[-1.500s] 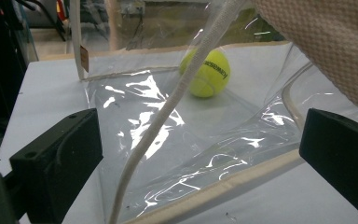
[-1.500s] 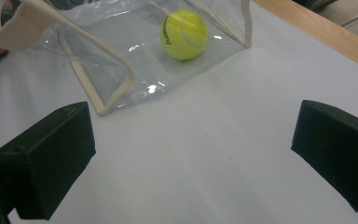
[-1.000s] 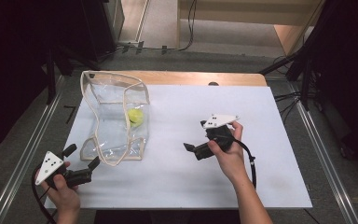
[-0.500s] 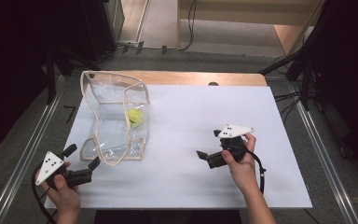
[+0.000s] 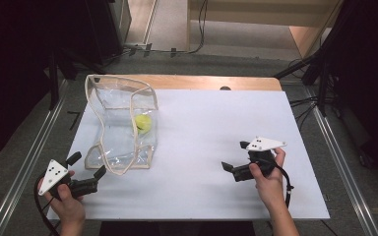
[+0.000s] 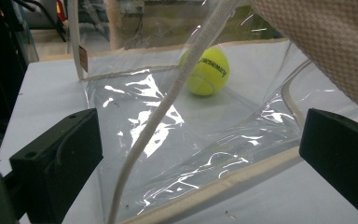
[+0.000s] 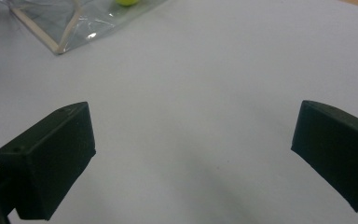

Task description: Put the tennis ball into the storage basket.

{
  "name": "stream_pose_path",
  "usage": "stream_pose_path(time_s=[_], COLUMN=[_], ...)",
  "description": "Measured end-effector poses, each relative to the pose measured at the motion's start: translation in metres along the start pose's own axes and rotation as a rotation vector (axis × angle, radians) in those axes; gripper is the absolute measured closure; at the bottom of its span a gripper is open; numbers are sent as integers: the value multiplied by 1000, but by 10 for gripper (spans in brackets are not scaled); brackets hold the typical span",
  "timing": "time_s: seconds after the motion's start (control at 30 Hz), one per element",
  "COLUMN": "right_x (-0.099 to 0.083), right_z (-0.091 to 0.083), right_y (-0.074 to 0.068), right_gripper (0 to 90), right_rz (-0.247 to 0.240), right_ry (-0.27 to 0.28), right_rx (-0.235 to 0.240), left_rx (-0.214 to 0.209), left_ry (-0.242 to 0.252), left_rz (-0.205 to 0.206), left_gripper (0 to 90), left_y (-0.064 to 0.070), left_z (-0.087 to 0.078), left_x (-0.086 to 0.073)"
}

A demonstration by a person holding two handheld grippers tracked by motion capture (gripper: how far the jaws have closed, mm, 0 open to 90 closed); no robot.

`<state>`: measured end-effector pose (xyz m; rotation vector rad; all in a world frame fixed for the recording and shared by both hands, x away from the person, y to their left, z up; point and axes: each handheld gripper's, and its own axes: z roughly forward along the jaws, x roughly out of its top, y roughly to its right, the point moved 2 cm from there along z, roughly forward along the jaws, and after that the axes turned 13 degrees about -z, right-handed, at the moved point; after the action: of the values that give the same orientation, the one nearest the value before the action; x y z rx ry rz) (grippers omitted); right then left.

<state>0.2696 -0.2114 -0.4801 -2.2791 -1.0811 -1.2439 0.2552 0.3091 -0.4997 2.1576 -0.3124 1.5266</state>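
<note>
Now my left gripper (image 5: 86, 167) sits jaws wide apart and empty, just beside the clear bag's (image 5: 120, 128) near edge; the tennis ball (image 5: 143, 122) lies inside. My right gripper (image 5: 232, 160), equally spread, holds nothing, well apart on the white table (image 5: 202, 123).

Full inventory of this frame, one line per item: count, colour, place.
Clear bag: 1, transparent with beige trim, left part of the table, mouth open.
Tennis ball: 1, yellow-green, inside the clear bag.
Table cover: 1, white, over the table.
Table: 1, wooden, bare strip at the far edge.
Left gripper: 1, black, near left corner just short of the bag, jaws open.
Right gripper: 1, black, right of centre above bare cover, jaws open.
Hands: 2, each holding a gripper.
</note>
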Motion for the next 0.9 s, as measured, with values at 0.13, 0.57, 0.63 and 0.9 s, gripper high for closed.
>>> stream_pose_path(time_s=[0.13,0.57,0.63,0.9], right_x=[-9,-31,-35,-51], right_z=[-7,-33,-36,-49], right_y=[4,12,14,21], right_gripper=[0,0,0,0], right_rz=[16,34,44,69], right_ry=[9,43,49,49], right_rx=[-13,-39,-46,-75], left_rx=[1,3,3,5], left_ry=[0,-5,-4,-7], left_rz=[2,9,10,11], left_gripper=[0,0,0,0], left_y=[0,1,1,1], left_z=[0,0,0,1], left_x=[0,0,0,-1])
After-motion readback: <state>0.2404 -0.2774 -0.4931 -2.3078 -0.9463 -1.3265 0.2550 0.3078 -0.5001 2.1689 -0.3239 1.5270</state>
